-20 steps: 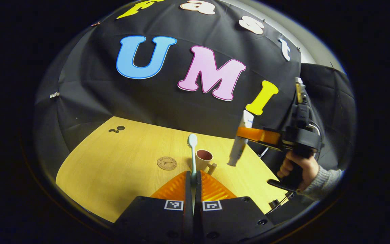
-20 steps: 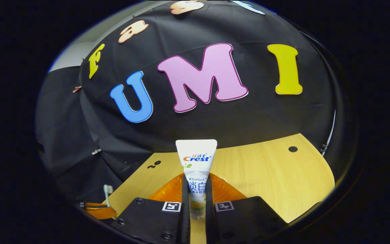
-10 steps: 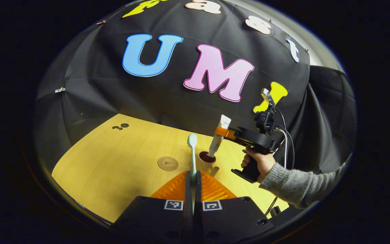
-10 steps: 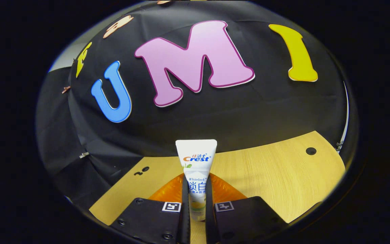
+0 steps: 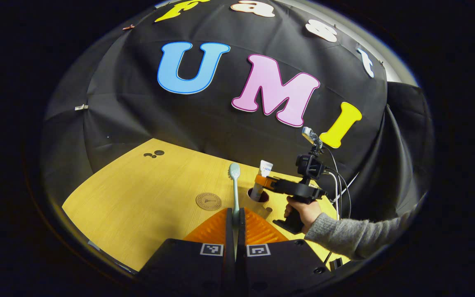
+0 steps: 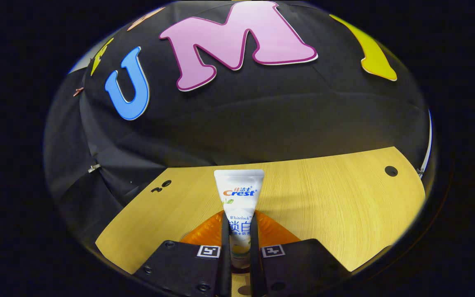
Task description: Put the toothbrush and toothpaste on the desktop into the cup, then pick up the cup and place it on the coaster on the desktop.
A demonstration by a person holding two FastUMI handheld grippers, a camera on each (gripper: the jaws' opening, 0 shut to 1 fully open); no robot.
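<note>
One toothbrush [image 5: 234, 181], upright, clamped between the left gripper [image 5: 235, 214] fingers, held over the desk [image 5: 138, 206] near its front edge. One toothpaste [image 6: 238, 206] tube pinched by the right gripper [image 6: 239, 243], its lower end dipping into the one cup [image 5: 262, 200] near the desk's right edge. One round coaster [image 5: 208, 201] lies bare just left of the cup. A hand [image 5: 301, 210] in a grey sleeve holds the right gripper.

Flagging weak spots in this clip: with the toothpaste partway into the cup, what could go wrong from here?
1. The right gripper holds the toothpaste tilted in the cup; pushing sideways could tip the cup.
2. The left gripper holds the toothbrush close beside the cup; the two grippers might collide.
</note>
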